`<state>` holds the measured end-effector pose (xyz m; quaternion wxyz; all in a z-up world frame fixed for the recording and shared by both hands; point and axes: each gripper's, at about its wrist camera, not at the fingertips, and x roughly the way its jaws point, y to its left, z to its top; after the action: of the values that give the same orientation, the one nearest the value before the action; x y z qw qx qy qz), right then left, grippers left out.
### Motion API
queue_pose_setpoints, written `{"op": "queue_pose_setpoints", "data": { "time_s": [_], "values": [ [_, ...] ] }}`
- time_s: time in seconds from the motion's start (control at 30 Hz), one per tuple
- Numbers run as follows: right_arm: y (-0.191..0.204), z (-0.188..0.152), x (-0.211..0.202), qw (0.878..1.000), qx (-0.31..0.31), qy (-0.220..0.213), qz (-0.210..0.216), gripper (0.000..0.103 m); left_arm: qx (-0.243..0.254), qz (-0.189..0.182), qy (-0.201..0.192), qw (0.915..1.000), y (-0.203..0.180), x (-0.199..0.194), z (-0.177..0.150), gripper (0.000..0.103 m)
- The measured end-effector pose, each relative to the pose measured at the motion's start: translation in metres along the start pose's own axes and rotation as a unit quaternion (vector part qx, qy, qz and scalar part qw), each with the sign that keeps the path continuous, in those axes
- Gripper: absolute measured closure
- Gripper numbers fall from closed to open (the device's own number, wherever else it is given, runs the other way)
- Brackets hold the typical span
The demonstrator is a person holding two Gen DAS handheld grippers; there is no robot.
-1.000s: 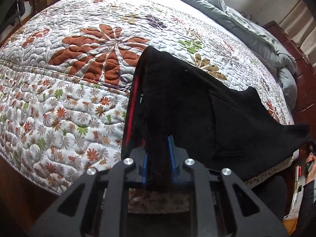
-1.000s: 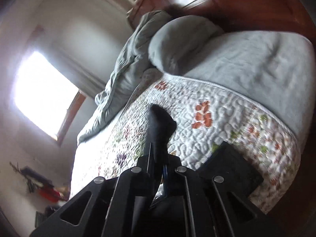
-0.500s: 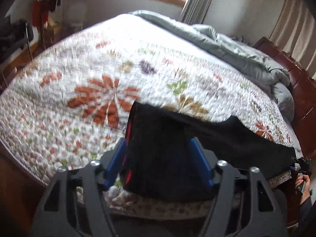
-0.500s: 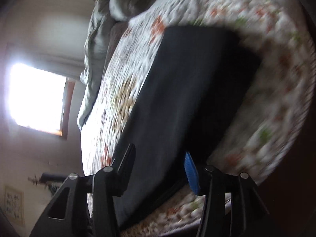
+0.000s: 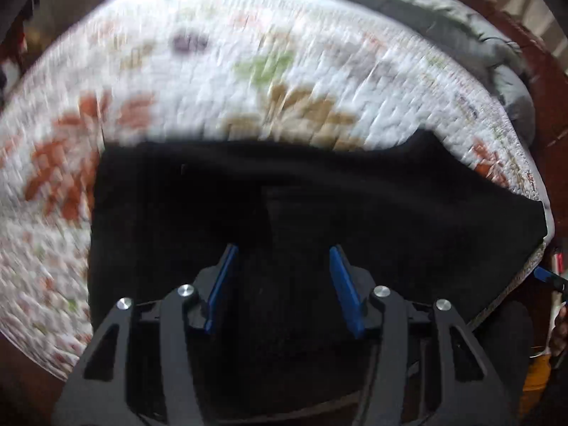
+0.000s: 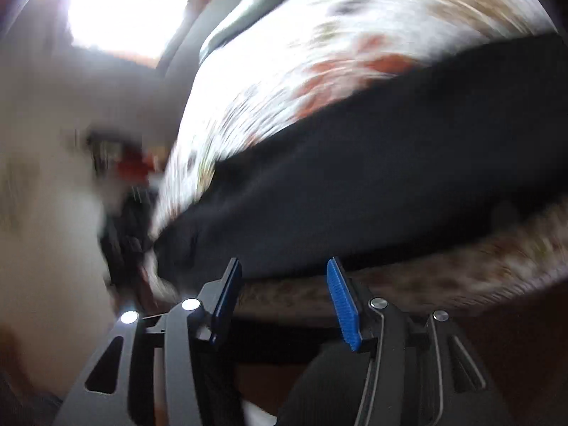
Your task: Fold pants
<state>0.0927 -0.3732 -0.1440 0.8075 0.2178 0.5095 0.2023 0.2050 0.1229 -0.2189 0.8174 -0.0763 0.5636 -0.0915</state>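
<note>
Now the left tool (image 5: 282, 277) sits low in the left wrist frame, fingers apart and holding nothing, above the black pants (image 5: 305, 206) spread flat across the lower middle of the quilt (image 5: 220, 71). Likewise the right tool (image 6: 284, 294) gapes empty below the pants (image 6: 355, 184) in its blurred frame.

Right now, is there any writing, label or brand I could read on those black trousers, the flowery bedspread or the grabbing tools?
None can be read.
Black pants: no label or tag shows.
Floral quilt: only a flower pattern, blurred by motion.
Left gripper and right gripper: plain black frames, blue pads, no markings visible.
</note>
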Motion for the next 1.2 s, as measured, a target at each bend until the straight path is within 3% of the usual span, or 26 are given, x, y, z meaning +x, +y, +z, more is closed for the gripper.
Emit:
{"op": "queue_pose_setpoints", "data": {
  "time_s": [0.03,0.13,0.3,0.33,0.4,0.43,0.5,0.53,0.6,0.7,0.77,0.93,1.03,1.1,1.2],
  "values": [
    [0.037,0.002,0.016,0.997,-0.075,0.015,-0.03,0.051,0.002,-0.005,0.002,1.0,0.005,0.002,-0.004,0.051],
    [0.098,0.004,0.068,0.979,-0.188,0.045,-0.057,0.052,-0.003,-0.016,-0.003,0.9999,0.015,-0.003,-0.01,0.053],
    [0.13,0.015,0.137,0.975,-0.213,0.049,-0.04,0.052,-0.002,-0.031,-0.031,0.999,0.021,-0.019,-0.016,0.055],
    [0.129,0.011,0.148,0.975,-0.21,0.054,-0.042,0.052,-0.001,-0.034,-0.045,0.9984,0.021,-0.024,-0.015,0.055],
    [0.126,0.0,0.18,0.975,-0.194,0.105,-0.042,0.051,0.011,-0.047,-0.082,0.9954,0.015,-0.04,-0.015,0.052],
    [0.132,-0.008,0.18,0.969,-0.223,0.09,-0.059,0.051,0.019,-0.057,-0.102,0.993,0.011,-0.048,-0.014,0.05],
    [0.143,-0.017,0.175,0.956,-0.267,0.092,-0.075,0.048,0.031,-0.08,-0.144,0.9859,0.004,-0.061,-0.01,0.032],
    [0.144,-0.018,0.171,0.955,-0.272,0.094,-0.074,0.048,0.034,-0.083,-0.158,0.9833,0.001,-0.063,-0.006,0.028],
    [0.138,-0.006,0.16,0.964,-0.245,0.098,-0.041,0.05,0.032,-0.09,-0.145,0.9848,0.0,-0.051,0.006,0.024],
    [0.122,0.017,0.135,0.979,-0.194,0.059,-0.006,0.052,0.008,-0.058,-0.098,0.9934,0.008,-0.019,0.019,0.025],
    [0.102,0.041,0.117,0.986,-0.165,0.035,-0.005,0.052,-0.005,-0.044,-0.072,0.9964,0.017,0.001,0.02,0.033],
    [0.052,0.101,0.104,0.996,-0.077,0.029,0.017,0.051,-0.016,-0.05,-0.095,0.9941,0.032,0.004,0.007,0.041],
    [0.039,0.103,0.13,0.998,-0.024,0.047,0.026,0.051,-0.042,-0.064,-0.096,0.9925,0.042,0.003,0.008,0.045],
    [0.021,0.09,0.145,0.998,0.005,0.064,-0.008,0.057,-0.039,-0.061,-0.094,0.993,0.041,0.005,0.008,0.045],
    [0.004,0.076,0.134,0.998,0.039,0.049,0.026,0.064,-0.025,-0.042,-0.091,0.9947,0.031,0.003,0.01,0.042]
  ]
}}
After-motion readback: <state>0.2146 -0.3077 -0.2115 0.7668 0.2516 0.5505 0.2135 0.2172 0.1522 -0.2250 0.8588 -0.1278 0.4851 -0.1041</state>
